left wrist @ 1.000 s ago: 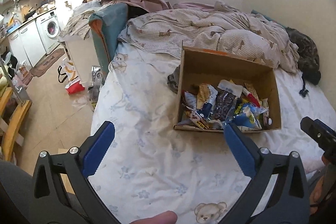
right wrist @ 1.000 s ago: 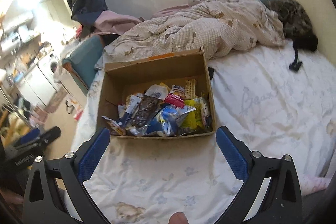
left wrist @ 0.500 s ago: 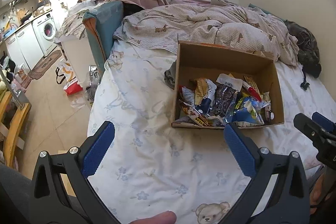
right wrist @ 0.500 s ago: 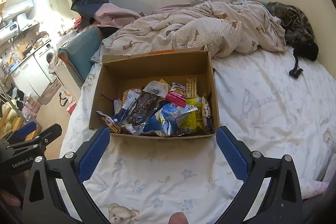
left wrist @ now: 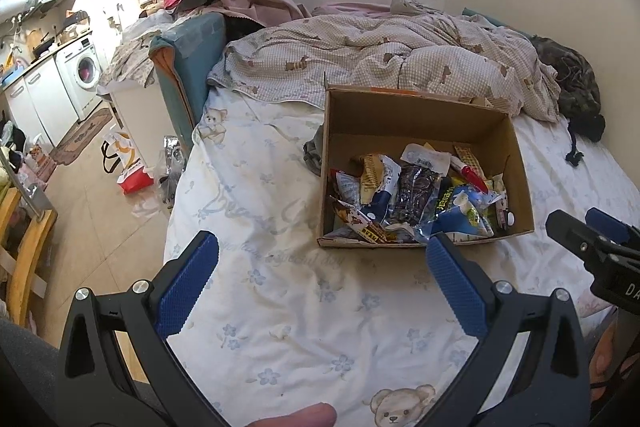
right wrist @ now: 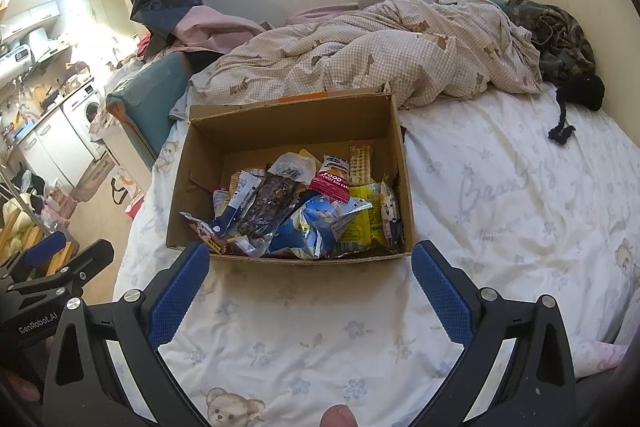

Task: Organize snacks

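Observation:
An open cardboard box (left wrist: pixel 360 119) (right wrist: pixel 208 143) sits on the bed and holds several snack packets (left wrist: pixel 416 199) (right wrist: pixel 304 207) piled at its near side. My left gripper (left wrist: pixel 320 267) is open and empty, above the sheet in front of the box's left corner. My right gripper (right wrist: pixel 310 273) is open and empty, just short of the box's near wall. The right gripper also shows at the right edge of the left wrist view (left wrist: pixel 592 247). The left gripper shows at the left edge of the right wrist view (right wrist: pixel 56 267).
The bed sheet (left wrist: pixel 280 307) (right wrist: pixel 500 207) is white with flowers and bears. A crumpled checked duvet (left wrist: pixel 380 59) (right wrist: pixel 380 63) lies behind the box. A dark garment (right wrist: pixel 560 39) is at the far right. The bed's left edge drops to the floor (left wrist: pixel 100 227).
Both grippers have moved forward and tilted down toward the box, which now looks larger and nearer. Both stay open and empty.

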Demonstrator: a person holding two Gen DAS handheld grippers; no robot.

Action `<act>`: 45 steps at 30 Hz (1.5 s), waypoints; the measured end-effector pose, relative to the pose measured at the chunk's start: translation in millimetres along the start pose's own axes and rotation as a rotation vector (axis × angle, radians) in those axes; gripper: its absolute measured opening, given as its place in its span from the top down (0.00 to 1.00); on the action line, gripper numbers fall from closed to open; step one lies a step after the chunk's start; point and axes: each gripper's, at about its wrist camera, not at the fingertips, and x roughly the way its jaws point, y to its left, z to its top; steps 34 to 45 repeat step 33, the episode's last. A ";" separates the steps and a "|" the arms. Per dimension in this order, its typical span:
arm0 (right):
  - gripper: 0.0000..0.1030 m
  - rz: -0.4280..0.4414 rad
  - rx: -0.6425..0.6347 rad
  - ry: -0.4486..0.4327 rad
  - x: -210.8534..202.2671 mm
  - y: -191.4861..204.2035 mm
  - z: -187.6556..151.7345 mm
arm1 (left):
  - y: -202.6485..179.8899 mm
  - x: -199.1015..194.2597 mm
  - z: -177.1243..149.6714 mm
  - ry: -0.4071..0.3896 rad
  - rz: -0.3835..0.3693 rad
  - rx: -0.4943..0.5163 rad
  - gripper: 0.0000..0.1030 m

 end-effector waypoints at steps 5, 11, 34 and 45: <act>0.00 -0.002 -0.001 0.000 0.2 0.4 0.3 | 0.2 0.0 0.1 0.001 0.000 -0.002 0.00; 0.00 -0.003 0.000 0.004 0.6 -0.4 0.5 | 2.5 -0.7 0.4 0.004 0.002 -0.016 0.00; 0.00 -0.003 -0.004 0.005 2.0 -0.9 0.4 | 5.8 0.8 -2.6 0.003 0.003 -0.017 0.00; 0.00 -0.003 -0.004 0.005 2.0 -0.9 0.4 | 5.8 0.8 -2.6 0.003 0.003 -0.017 0.00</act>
